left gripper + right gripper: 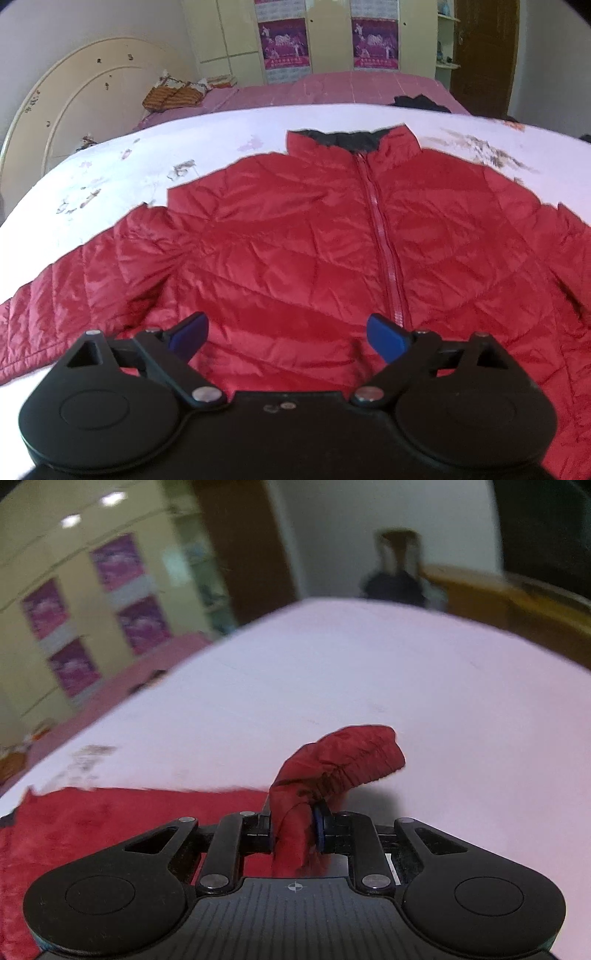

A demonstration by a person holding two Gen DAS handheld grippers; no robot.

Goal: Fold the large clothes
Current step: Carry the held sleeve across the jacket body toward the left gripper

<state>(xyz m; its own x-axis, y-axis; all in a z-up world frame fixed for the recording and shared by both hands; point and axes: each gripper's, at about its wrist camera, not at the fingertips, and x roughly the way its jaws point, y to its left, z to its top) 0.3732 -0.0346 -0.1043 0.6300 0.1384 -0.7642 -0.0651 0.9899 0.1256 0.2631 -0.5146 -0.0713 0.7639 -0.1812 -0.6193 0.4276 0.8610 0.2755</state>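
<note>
A red quilted jacket [295, 229] lies flat, front up and zipped, on a white bedsheet [184, 147], with its dark-lined collar at the far side and its sleeves spread out. My left gripper [288, 336] is open and empty, hovering over the jacket's lower front, left of the zipper. My right gripper [295, 830] is shut on the red sleeve cuff [340, 764], which sticks up past the fingers above the sheet [406, 683]. More of the jacket [110, 819] lies to the left in the right wrist view.
A pink bedspread [332, 86] with a brown patterned cloth [173, 94] and a dark garment [421, 101] lies beyond the sheet. A cream headboard [74, 96] stands at left. Wardrobes with purple posters [284, 40] and a brown door [484, 55] are behind.
</note>
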